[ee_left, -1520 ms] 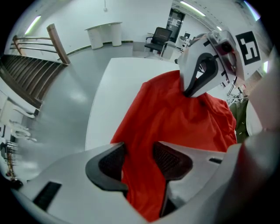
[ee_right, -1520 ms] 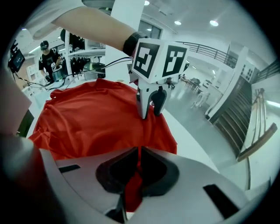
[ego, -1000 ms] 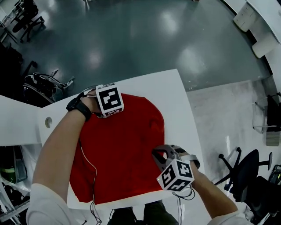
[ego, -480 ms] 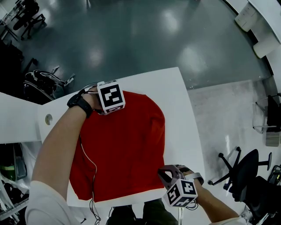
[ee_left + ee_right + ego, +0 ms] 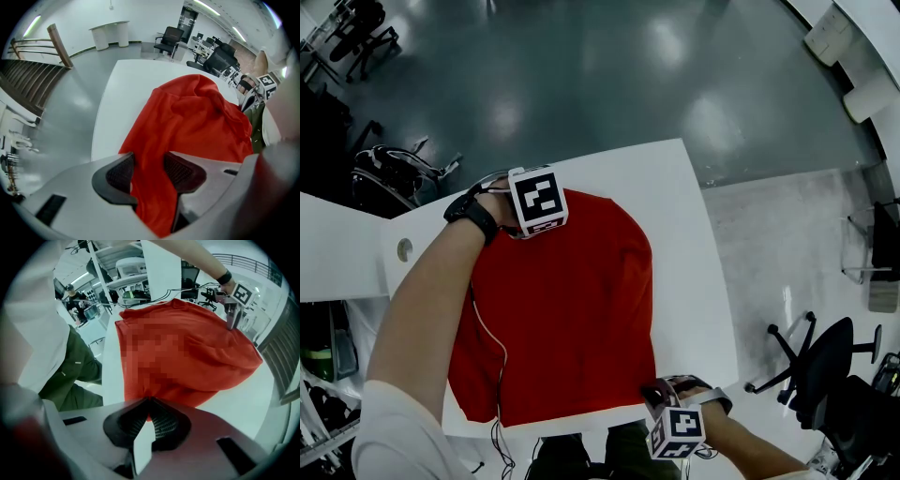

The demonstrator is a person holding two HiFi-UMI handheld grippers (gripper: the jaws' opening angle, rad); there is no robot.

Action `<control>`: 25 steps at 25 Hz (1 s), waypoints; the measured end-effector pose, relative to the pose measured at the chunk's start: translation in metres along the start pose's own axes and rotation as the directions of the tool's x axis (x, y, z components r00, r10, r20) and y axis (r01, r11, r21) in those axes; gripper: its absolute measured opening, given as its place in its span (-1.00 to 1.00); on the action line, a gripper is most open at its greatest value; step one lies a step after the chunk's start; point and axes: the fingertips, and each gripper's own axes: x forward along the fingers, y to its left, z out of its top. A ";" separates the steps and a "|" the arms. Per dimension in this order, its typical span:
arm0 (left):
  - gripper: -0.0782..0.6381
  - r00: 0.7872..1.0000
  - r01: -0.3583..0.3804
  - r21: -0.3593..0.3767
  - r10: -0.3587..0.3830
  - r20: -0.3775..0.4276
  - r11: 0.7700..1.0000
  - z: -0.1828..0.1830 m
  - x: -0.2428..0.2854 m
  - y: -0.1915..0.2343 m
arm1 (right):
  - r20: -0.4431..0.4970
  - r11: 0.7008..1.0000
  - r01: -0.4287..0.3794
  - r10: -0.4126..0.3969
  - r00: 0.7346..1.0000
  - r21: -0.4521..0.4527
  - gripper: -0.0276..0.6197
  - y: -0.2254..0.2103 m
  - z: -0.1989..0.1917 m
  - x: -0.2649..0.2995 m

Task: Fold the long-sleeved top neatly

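Jaws of the left gripper (image 5: 149, 169) clamp a bunch of the red long-sleeved top (image 5: 197, 117), the right gripper's (image 5: 147, 405) nip only hem at their tips, which tugging could free.

Right gripper (image 5: 652, 392) has travelled from mid-way along the right edge of the red top (image 5: 562, 309) back toward the person. It now sits at the top's near right corner, by the table (image 5: 694, 281) edge.
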 end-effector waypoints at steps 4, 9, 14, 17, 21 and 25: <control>-0.18 1.000 -0.001 -0.006 0.001 -0.001 1.000 0.001 0.000 0.000 | -0.027 0.998 0.050 -0.051 0.998 -0.047 -0.84 0.002 -0.016 -0.003; -0.16 1.000 -0.008 -0.012 0.008 -0.004 1.000 0.001 0.001 0.000 | -0.019 0.997 0.072 -0.072 0.997 -0.027 -0.85 0.002 -0.020 -0.001; -0.08 0.998 -0.036 -0.042 0.038 0.053 0.998 0.004 -0.002 -0.003 | -0.020 0.998 0.064 -0.064 0.998 0.001 -0.85 0.003 -0.019 -0.001; -0.02 0.991 -0.075 -0.064 0.081 0.107 0.995 0.007 -0.009 -0.004 | -0.019 0.998 0.063 -0.063 0.998 0.017 -0.85 0.003 -0.021 -0.002; -0.01 0.977 -0.074 -0.106 0.093 0.189 0.992 0.014 -0.028 -0.020 | -0.020 0.997 0.059 -0.058 0.998 0.044 -0.85 0.002 -0.022 -0.004; -0.01 0.957 -0.051 -0.142 0.089 0.275 0.989 0.005 -0.052 -0.064 | -0.025 0.996 0.056 -0.054 0.998 0.062 -0.85 0.001 -0.023 -0.004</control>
